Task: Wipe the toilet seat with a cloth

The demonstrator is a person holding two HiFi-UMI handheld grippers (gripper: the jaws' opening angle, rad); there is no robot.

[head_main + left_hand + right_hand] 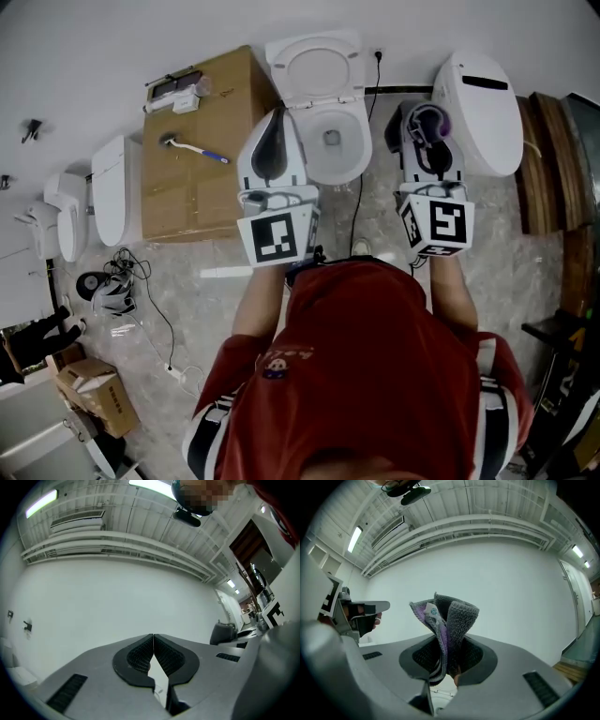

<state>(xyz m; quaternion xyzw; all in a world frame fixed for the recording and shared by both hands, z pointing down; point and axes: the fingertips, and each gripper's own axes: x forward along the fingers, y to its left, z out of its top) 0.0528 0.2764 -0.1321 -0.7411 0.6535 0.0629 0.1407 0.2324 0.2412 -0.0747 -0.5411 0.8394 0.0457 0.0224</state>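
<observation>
We see the toilet (360, 141), lid up, at upper centre of the head view. Our left gripper (153, 651) has its jaws together on nothing. Our right gripper (446, 660), right of the bowl, is clamped on the cloth (452, 613).

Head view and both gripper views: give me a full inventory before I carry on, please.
Open toilet: one, white, top centre, lid raised.
Closed toilet: one, white, top right.
Cardboard box: one, brown, left of the open toilet.
Brush: one, white with blue handle, lying on that box.
White fixtures: two, by the left wall.
Small cardboard box: one, brown, on the floor at bottom left.
Cables: several, dark, on the floor at left.
Wooden planks: a few, brown, far right.
Cloth: one, grey and purple, clamped in the right gripper.
Left gripper: one, grey, shut, empty.
Right gripper: one, grey, shut on the cloth.
Person's shirt: red, bottom centre.
</observation>
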